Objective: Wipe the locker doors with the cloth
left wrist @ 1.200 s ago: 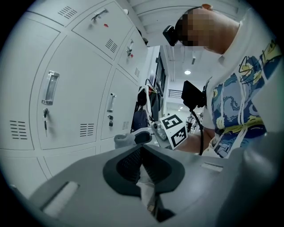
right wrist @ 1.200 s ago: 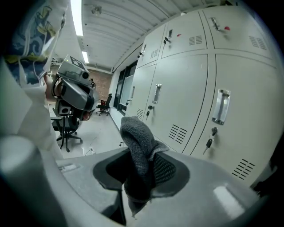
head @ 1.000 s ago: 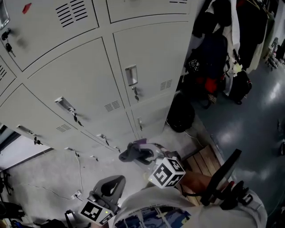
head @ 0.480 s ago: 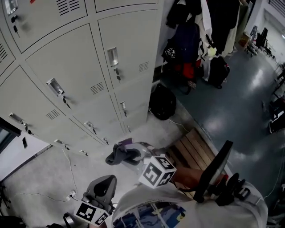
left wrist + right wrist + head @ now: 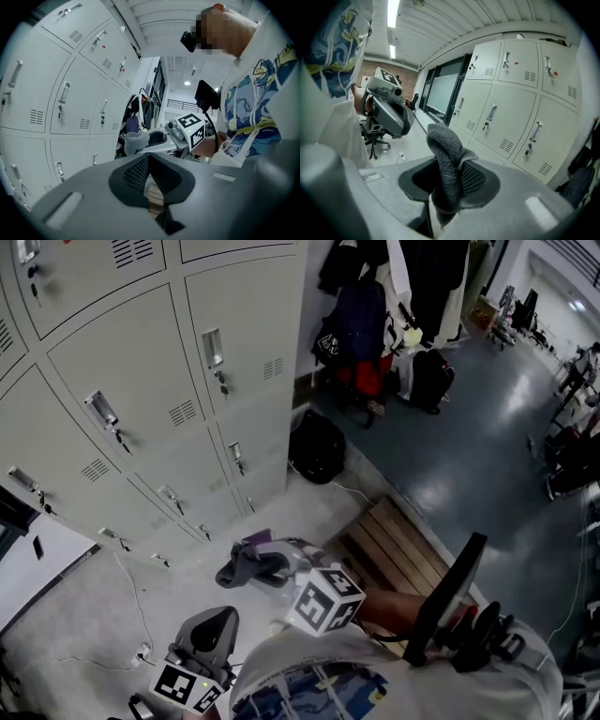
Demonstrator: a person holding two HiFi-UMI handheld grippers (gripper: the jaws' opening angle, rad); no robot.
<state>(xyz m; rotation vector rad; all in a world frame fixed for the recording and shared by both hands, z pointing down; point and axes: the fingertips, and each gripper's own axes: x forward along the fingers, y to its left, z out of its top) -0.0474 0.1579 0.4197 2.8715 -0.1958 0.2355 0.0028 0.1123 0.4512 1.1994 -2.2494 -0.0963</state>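
Observation:
A grey cloth (image 5: 445, 168) is bunched between the jaws of my right gripper (image 5: 449, 180), which is shut on it. In the head view the cloth (image 5: 246, 563) hangs low in front of my body, well away from the grey locker doors (image 5: 122, 399) at the upper left. My left gripper (image 5: 214, 632) sits lower left, near my torso, and holds nothing. Its jaws in the left gripper view (image 5: 149, 177) meet at a point. The right gripper (image 5: 161, 138) with the cloth (image 5: 135, 141) shows beyond them. Locker doors (image 5: 513, 112) fill the right gripper view's right half.
A wooden bench (image 5: 394, 549) stands below right of the lockers. Bags and coats (image 5: 375, 324) hang on a rack beside the locker end, with a black bag (image 5: 317, 446) on the floor. A cable (image 5: 131, 601) runs across the pale floor. An office chair (image 5: 375, 133) stands far off.
The head view has swung right and away from the lockers, which now sit farther up and left. Both grippers stay low by my body, the cloth still held in the right one.

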